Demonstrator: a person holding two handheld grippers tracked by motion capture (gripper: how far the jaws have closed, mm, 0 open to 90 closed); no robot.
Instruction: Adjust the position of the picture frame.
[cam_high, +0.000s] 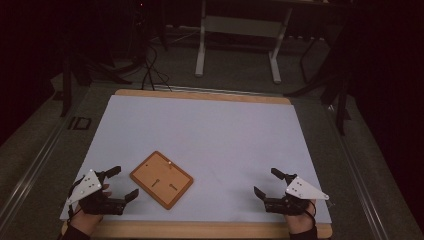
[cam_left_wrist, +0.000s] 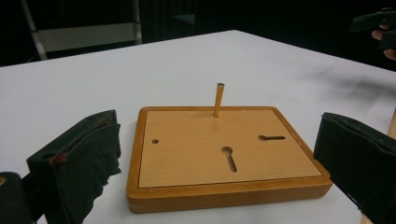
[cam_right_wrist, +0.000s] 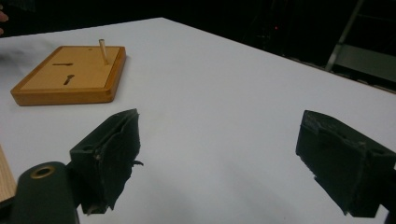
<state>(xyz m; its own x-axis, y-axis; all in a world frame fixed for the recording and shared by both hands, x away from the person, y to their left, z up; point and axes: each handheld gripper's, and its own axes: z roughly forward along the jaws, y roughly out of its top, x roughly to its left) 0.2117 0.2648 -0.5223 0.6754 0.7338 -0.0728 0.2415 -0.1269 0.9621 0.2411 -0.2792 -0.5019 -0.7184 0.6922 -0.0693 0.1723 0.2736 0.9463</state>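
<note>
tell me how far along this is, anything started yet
Nothing looks started. The wooden board lies flat on the white table with one peg standing near its edge. Both tongs, left and right, are open and empty, apart from the board. Everything is left.

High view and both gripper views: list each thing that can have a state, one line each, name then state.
Left gripper: open, empty, jaws spread toward the wooden board.
Right gripper: open, empty, over bare table.
Wooden board: lying flat on the table, untouched, skewed to the table's edges.
Peg: standing upright in the board near its far edge.
Keyhole slots: two, both empty.
Small round hole: empty.
</note>
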